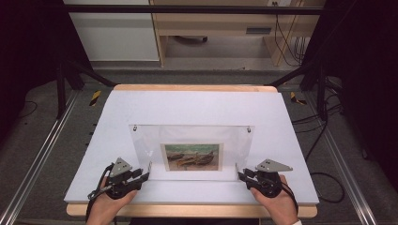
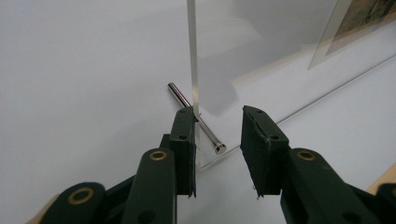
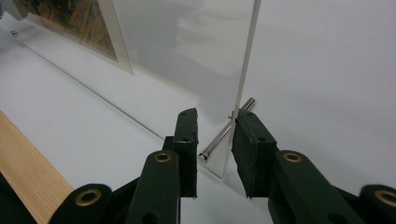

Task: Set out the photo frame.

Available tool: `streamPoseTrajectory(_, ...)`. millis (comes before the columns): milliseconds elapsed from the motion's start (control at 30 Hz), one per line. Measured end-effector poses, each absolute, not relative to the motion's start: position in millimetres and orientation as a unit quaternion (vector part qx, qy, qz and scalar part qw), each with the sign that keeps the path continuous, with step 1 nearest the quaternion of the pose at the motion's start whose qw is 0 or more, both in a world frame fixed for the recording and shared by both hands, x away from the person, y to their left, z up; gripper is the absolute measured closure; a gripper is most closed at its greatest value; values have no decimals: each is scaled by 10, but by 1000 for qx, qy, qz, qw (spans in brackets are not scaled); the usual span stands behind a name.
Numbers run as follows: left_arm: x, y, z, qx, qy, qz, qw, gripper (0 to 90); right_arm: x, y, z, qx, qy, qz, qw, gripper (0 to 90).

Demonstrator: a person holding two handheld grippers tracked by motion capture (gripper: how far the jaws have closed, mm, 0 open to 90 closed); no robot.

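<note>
The clear acrylic frame [image 1: 192,152] stood tilted on the white counter [image 1: 197,108]. Left tongs [image 1: 144,176] and right tongs [image 1: 242,176] straddled its lower corners, jaws parted, apparently not quite clamping.

This place looks like a lab or a recording room. A white board [image 1: 197,110] lies on a wooden table [image 1: 187,210] inside a black metal frame [image 1: 197,9]. Cables [image 1: 324,136] run over the grey carpet floor [image 1: 42,140], and light wood furniture [image 1: 220,28] stands behind.
</note>
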State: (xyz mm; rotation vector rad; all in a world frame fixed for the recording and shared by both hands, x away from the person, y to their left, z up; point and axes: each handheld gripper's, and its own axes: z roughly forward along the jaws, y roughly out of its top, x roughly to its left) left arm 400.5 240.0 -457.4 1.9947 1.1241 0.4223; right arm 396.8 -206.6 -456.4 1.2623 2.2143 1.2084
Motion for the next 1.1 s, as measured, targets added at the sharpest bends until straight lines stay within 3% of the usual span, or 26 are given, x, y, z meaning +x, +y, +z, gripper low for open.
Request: streamPoseTrajectory(1100, 3994, 2380, -4566, 791, 440, 179, 385, 673, 3955, -2097, -4555, 444, 772, 427, 156, 731)
